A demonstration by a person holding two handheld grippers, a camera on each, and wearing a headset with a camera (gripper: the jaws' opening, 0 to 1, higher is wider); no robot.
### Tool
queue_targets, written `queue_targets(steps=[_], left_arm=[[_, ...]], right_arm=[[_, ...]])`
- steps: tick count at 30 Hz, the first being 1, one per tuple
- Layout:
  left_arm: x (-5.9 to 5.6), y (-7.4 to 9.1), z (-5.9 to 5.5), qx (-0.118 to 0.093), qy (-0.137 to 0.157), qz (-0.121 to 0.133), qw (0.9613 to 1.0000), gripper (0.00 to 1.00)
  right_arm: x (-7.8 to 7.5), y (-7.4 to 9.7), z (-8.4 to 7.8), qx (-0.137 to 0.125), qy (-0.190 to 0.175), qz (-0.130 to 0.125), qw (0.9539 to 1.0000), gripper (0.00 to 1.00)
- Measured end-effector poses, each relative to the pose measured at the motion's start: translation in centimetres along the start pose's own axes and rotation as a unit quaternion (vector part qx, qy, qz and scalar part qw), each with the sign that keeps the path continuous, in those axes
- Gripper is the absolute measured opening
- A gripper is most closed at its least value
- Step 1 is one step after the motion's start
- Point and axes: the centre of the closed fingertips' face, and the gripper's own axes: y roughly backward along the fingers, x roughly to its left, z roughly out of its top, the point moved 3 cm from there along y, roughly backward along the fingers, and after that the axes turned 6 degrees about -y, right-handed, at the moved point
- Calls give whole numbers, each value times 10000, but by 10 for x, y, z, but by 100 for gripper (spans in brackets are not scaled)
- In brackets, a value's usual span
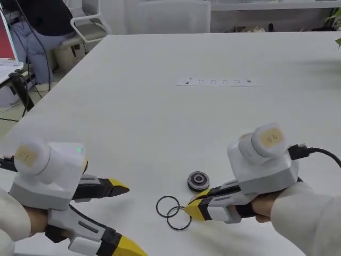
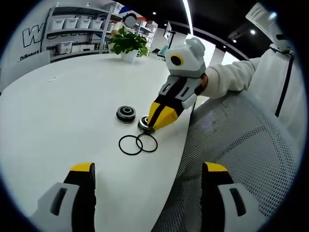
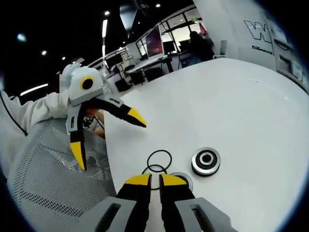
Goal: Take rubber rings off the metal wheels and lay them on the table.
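Progress, judged: two rubber rings are off and laid down; two metal wheels are on the tabletop (image 1: 160,106); whether either wheel still carries a ring cannot be told, so the remainder is uncertain.

Rubber rings: thin black hoops lying flat near the front edge of the tabletop; the first ring (image 1: 156,207) touches or slightly overlaps the second ring (image 1: 179,230); both lie just in front of the wheels.

Far wheel (image 1: 198,180): small round disc, dark face with a paler hub, lying flat and apart from both grippers.

Near wheel (image 2: 145,124): a similar disc with a grey metallic rim, lying flat next to the far wheel, directly under the right gripper's tips.

Right gripper (image 3: 155,180): yellow-tipped jaws pressed nearly together, tips down at the near wheel and close to the rings; whether they nip anything cannot be told.

Left gripper (image 2: 148,169): jaws spread wide, holding nothing, well apart from the rings and pointing toward them.
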Motion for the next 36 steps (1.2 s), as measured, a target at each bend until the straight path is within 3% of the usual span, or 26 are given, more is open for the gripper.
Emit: queue_targets(steps=[16, 24, 36], left_arm=[[0, 0, 0, 7, 22, -1, 10000, 88], [2, 0, -2, 66, 79, 44, 9999, 91], [2, 0, -2, 74, 125, 33, 9999, 92]], right_arm=[[-12, 13, 15, -407, -152, -171, 9989, 4], [-18, 18, 19, -541, -217, -231, 9980, 9], [-34, 23, 21, -708, -119, -451, 9964, 33]])
